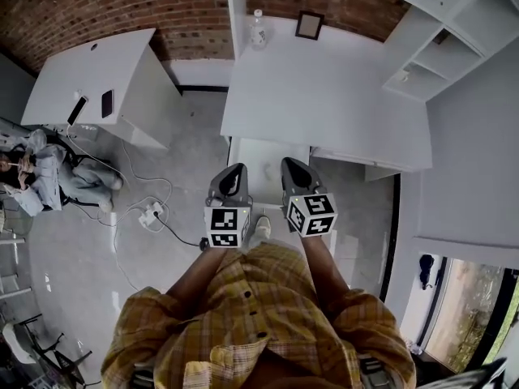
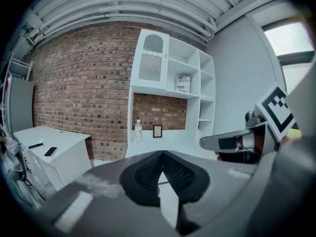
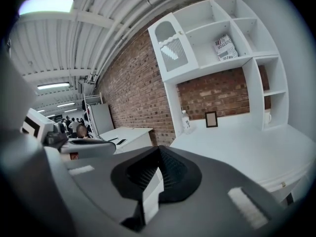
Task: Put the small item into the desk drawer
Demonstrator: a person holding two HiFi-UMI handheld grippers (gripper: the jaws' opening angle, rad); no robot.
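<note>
Desk point(image 1: 324, 96) ahead of left claw point(image 1: 237, 170) and right claw point(image 1: 291, 164), both closed.

Illegibly small print on shelf book point(image 3: 225, 48), framed picture point(image 1: 309, 24) indistinct

The person wears a yellow-and-brown plaid shirt point(image 1: 251, 314) with a row of small dark buttons down its front. It fills the head view around 6 o'clock, and its sleeves stop short of the forearms. The left gripper point(image 1: 237, 170) and the right gripper point(image 1: 289, 164) look alike: smooth dark grey shells that taper to a point, each with a cube at its 6 o'clock end, the left cube point(image 1: 226, 226) and the right cube point(image 1: 311, 215), printed with black-and-white square markers. In the gripper views each shell is matt grey with pale rectangular patches, and the black ribbed pads point(image 2: 148, 169) point(image 3: 143, 174) sit in a rounded black recess with a white piece below them at 6 o'clock.
</note>
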